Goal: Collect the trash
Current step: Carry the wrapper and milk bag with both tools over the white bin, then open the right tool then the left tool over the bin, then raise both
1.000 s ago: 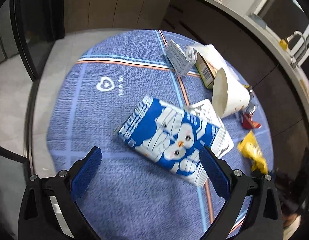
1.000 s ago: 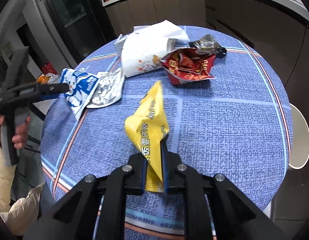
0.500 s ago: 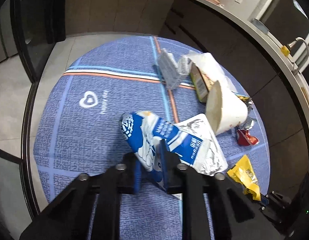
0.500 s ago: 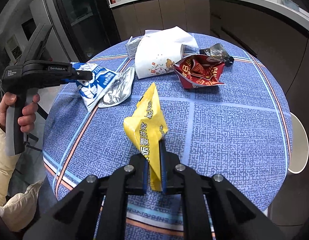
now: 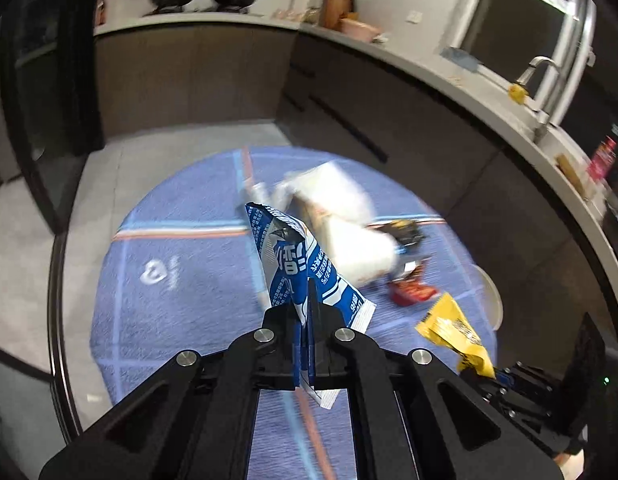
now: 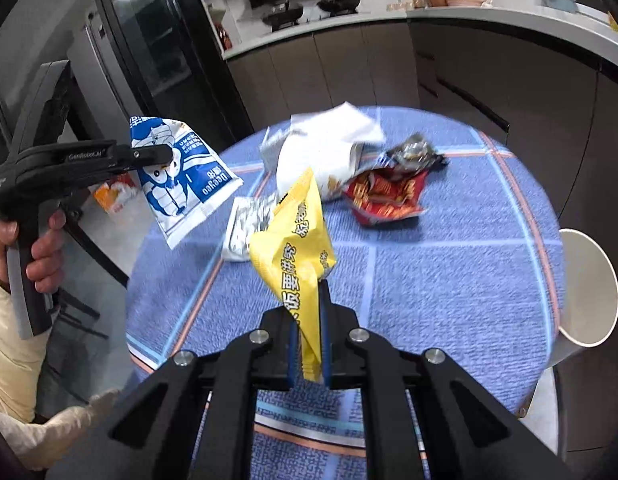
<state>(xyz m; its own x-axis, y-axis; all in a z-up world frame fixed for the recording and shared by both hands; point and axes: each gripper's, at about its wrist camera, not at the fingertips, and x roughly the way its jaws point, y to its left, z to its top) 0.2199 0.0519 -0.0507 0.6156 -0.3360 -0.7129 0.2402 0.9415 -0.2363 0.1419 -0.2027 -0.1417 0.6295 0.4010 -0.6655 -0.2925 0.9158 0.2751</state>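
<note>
My left gripper [image 5: 307, 312] is shut on a blue and white snack bag [image 5: 299, 266], held up in the air above the round blue-clothed table [image 5: 181, 312]. From the right wrist view the same blue bag [image 6: 181, 176] hangs from the left gripper [image 6: 165, 154] at the left. My right gripper [image 6: 309, 312] is shut on a yellow wrapper [image 6: 297, 248], lifted off the table; that yellow wrapper [image 5: 455, 332] also shows at the lower right of the left wrist view.
On the table lie a white paper bag [image 6: 321, 152], a red snack bag [image 6: 385, 198], a dark crumpled wrapper [image 6: 415, 152] and a silver foil wrapper [image 6: 245, 228]. A white paper cup [image 6: 585, 288] sits at the table's right edge. Kitchen counters [image 5: 449, 80] curve behind.
The left gripper closed on the blue bag and lifted it off the table. The right gripper rose a little with the yellow wrapper.
</note>
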